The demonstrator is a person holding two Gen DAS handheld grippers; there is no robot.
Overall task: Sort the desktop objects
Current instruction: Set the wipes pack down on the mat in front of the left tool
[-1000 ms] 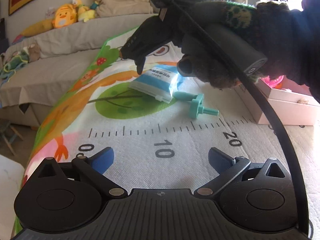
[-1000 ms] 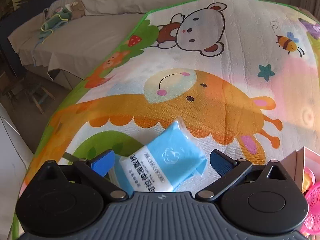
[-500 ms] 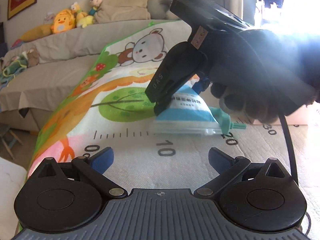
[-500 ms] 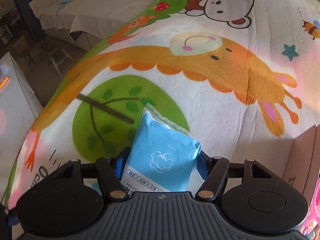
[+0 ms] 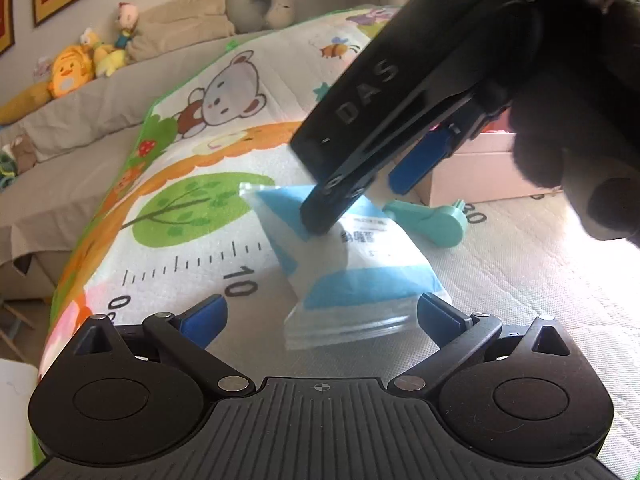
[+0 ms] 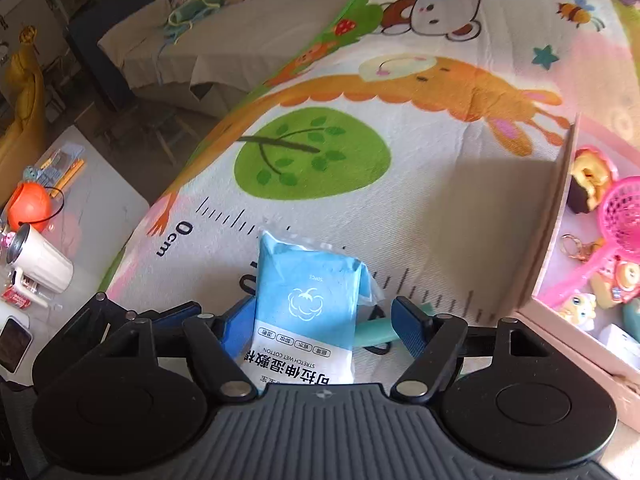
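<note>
A blue and white wet-wipe packet point(image 6: 306, 312) lies between the fingers of my right gripper point(image 6: 324, 322), whose jaws stand apart around it and do not press it. In the left wrist view the same packet point(image 5: 352, 264) rests on the play mat, with the right gripper's black body point(image 5: 384, 120) over its top. My left gripper point(image 5: 320, 312) is open, its blue fingertips point(image 5: 204, 316) on either side of the packet's near end. A teal plastic toy point(image 5: 432, 220) lies just behind the packet.
A pink open box point(image 6: 592, 264) with several small toys stands at the right. The printed play mat point(image 6: 400, 168) covers the surface. Off the mat's left edge sit a white cup point(image 6: 38, 264) and an orange ball point(image 6: 28, 206). A grey sofa point(image 5: 80, 120) lies behind.
The right gripper's jaws have opened from their grip on the packet. The packet has come nearer to the left gripper, and its near end now sits between the left fingertips.
</note>
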